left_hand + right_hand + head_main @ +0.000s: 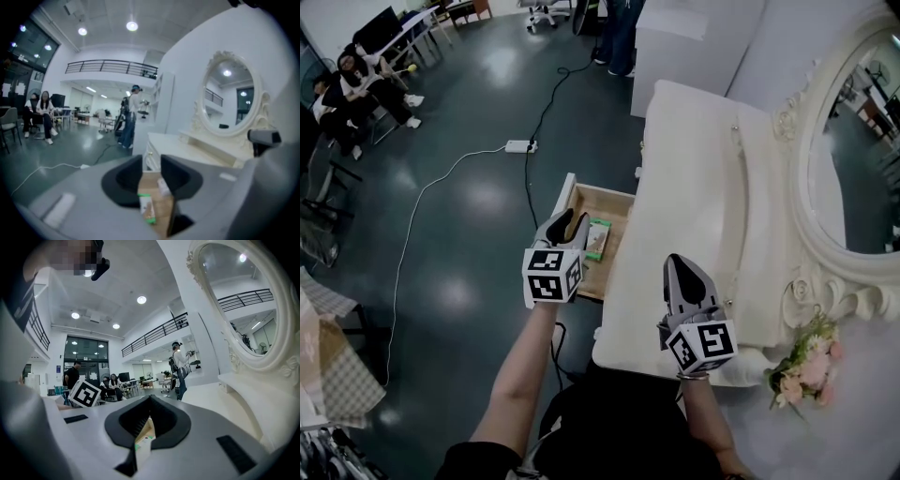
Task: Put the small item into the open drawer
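Note:
The small item, a green and white packet [598, 239], lies flat on the wooden floor of the open drawer [607, 201] at the left side of the white dressing table [694, 169]. My left gripper [570, 221] hovers just above the drawer, next to the packet, jaws apart with nothing between them. Through that gap the left gripper view [151, 164] shows the packet [147, 208] below, with a pale thing beside it. My right gripper [676, 259] hangs over the table top near its front, shut and empty [150, 399].
An oval mirror [853, 159] in a carved white frame stands at the table's back. A bunch of pink flowers [806, 366] lies at the near right. A power strip [520, 146] and cables cross the dark floor. People sit at the far left [356, 84].

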`<state>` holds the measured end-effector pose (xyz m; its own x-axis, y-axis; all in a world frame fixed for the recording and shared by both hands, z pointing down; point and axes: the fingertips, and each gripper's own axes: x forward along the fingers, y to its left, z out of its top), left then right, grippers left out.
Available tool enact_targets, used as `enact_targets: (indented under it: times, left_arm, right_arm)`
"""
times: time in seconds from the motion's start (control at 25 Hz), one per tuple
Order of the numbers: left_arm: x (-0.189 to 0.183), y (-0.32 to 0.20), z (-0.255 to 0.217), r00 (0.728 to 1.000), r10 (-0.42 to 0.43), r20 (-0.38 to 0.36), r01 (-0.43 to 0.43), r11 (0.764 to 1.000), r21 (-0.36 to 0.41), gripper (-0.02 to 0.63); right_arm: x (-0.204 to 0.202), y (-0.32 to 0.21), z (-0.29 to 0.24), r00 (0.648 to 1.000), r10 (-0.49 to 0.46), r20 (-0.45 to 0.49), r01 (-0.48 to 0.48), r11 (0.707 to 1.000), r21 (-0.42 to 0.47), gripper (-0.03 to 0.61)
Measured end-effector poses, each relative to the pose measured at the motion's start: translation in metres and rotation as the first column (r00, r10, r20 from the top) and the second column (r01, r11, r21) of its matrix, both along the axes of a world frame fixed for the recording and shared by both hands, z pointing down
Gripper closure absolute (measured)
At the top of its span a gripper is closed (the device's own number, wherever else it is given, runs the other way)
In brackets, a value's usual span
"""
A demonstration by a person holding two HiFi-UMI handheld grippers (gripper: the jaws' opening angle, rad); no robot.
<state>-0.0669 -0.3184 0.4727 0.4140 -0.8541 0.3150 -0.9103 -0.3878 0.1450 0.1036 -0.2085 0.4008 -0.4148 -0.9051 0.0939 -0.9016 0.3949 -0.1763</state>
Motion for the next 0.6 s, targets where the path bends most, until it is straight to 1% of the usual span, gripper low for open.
enact_targets:
  times: [0.2,0.4,0.6]
  left_arm:
    - [-0.007,0.027,-0.019,1.000,0.010,-0.007,-0.010,0.999,0.044,0.522]
    - [-0.014,0.050,-0.031,1.000,0.015,-0.027,-0.014,0.998,0.059,0.560]
    - [-0.013,0.071,-0.042,0.999,0.033,-0.017,-0.031,0.996,0.086,0.583]
  right_arm:
    - [-0.009,0.003,-0.006,1.000,-0.012,-0.013,0.012,1.000,0.018,0.581]
    - [-0.014,0.008,-0.011,1.000,-0.007,-0.018,0.007,1.000,0.030,0.581]
    - [-0.020,0.012,-0.015,1.000,-0.015,-0.026,0.016,0.999,0.043,0.581]
